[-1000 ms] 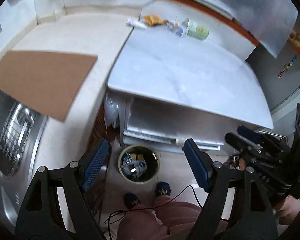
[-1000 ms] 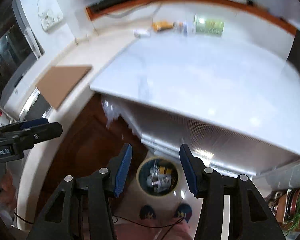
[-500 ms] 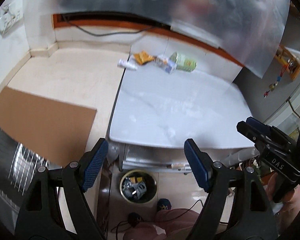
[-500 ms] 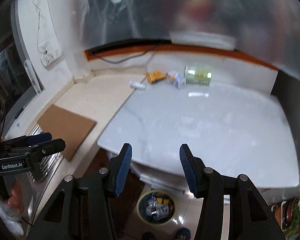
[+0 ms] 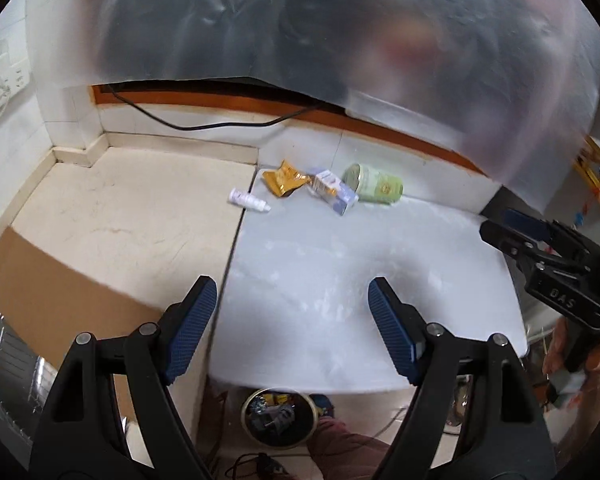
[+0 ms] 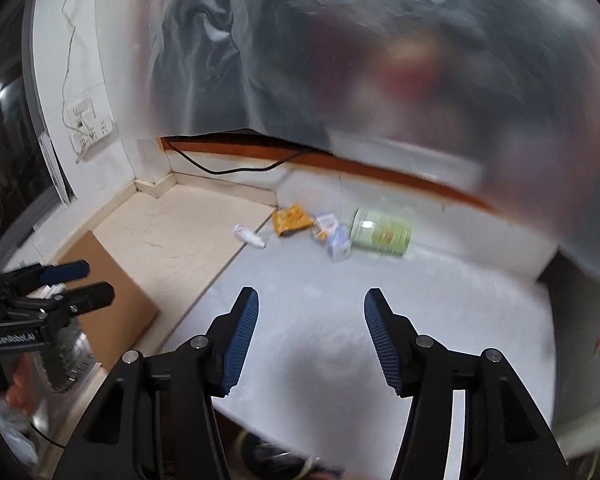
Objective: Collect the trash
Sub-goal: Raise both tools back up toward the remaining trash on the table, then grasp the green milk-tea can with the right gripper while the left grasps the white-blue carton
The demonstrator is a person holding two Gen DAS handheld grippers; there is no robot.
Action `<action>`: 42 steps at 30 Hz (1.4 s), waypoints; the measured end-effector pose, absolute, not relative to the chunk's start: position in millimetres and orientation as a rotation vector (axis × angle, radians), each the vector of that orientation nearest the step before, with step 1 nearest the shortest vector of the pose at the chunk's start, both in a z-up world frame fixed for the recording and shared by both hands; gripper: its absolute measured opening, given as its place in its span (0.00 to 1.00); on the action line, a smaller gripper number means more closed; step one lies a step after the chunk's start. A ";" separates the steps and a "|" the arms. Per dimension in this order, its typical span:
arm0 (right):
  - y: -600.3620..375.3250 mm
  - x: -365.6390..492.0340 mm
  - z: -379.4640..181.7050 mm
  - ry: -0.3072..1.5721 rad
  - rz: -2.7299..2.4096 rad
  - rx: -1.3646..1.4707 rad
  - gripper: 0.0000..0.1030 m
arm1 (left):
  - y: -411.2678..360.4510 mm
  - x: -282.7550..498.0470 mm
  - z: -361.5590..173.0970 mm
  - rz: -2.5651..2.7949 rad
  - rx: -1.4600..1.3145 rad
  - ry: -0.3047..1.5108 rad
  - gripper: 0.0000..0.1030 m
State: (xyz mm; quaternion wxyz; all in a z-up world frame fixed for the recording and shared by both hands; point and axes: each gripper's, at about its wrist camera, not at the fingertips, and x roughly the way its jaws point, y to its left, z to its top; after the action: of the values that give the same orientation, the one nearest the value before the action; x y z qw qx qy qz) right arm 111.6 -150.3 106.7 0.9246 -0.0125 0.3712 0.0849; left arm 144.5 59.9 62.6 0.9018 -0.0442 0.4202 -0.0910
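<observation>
On the far left, a brown cardboard sheet (image 5: pixel 64 292) lies flat on the beige counter (image 5: pixel 140 208), with a metal rack (image 5: pixel 8 356) at its near corner. The left tongs (image 5: pixel 292 320) hang over the seam where the counter meets the white tabletop (image 5: pixel 360 272); their blue pads stand wide apart with nothing between them.

The trash sits along the tabletop's far edge. A small white bottle (image 5: pixel 249 200) lies across the seam at the far left corner. Just right of it lies a crumpled orange wrapper (image 5: pixel 285 179), then a small white-and-blue carton (image 5: pixel 334 192) touching the wrapper, then a pale green can (image 5: pixel 374 189) on its side, close against the carton. Behind them, a black cable (image 5: pixel 204 124) runs along the wall under a hanging plastic sheet (image 5: pixel 340 40).

The right tongs (image 6: pixel 310 334) are over the tabletop's near half, aimed at the trash but well apart from it; their jaws are opening and hold nothing. Below the tabletop's near edge, a round bin (image 5: pixel 278 416) on the floor already holds scraps, and a pink sleeve (image 5: pixel 348 452) shows beside it.
</observation>
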 end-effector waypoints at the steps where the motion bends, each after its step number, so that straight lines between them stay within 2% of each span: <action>1: -154.9 127.3 108.1 0.764 0.184 -0.051 0.55 | 54.7 157.4 62.4 -0.188 -0.101 0.878 0.74; 5: -177.0 193.6 105.2 0.778 0.245 -0.142 0.60 | 23.9 216.8 54.5 -0.190 -0.120 0.919 0.74; 10: -206.1 270.6 79.3 0.812 0.299 -0.207 0.61 | -21.9 288.8 20.0 -0.189 -0.106 1.004 0.73; 15: -224.4 335.5 27.6 0.838 0.344 -0.297 0.61 | -51.4 346.9 -35.6 -0.185 -0.127 1.125 0.62; 21: -229.7 385.6 -32.6 0.880 0.404 -0.360 0.61 | -58.6 387.0 -88.7 -0.147 -0.191 1.206 0.60; 30: -218.6 410.6 -94.0 0.897 0.419 -0.514 0.61 | -43.8 408.7 -115.7 -0.097 -0.264 1.227 0.60; 32: -216.8 413.3 -100.4 0.883 0.425 -0.544 0.69 | -44.3 411.5 -117.1 -0.093 -0.270 1.227 0.60; 35: -212.2 419.2 -109.3 0.883 0.443 -0.570 0.75 | -42.7 415.0 -118.2 -0.090 -0.287 1.230 0.60; 39: -209.1 421.9 -123.7 0.871 0.457 -0.634 0.79 | -49.6 425.7 -125.9 -0.088 -0.306 1.240 0.60; 42: -208.9 421.0 -130.8 0.850 0.445 -0.673 0.75 | -55.6 432.0 -130.5 -0.085 -0.321 1.248 0.60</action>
State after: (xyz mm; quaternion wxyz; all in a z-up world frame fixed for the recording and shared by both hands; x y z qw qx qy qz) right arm 421.0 -208.9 -130.8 0.8332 -0.3175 0.4009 0.2101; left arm 432.0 -55.6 -130.5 0.7988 -0.1495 0.5814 -0.0397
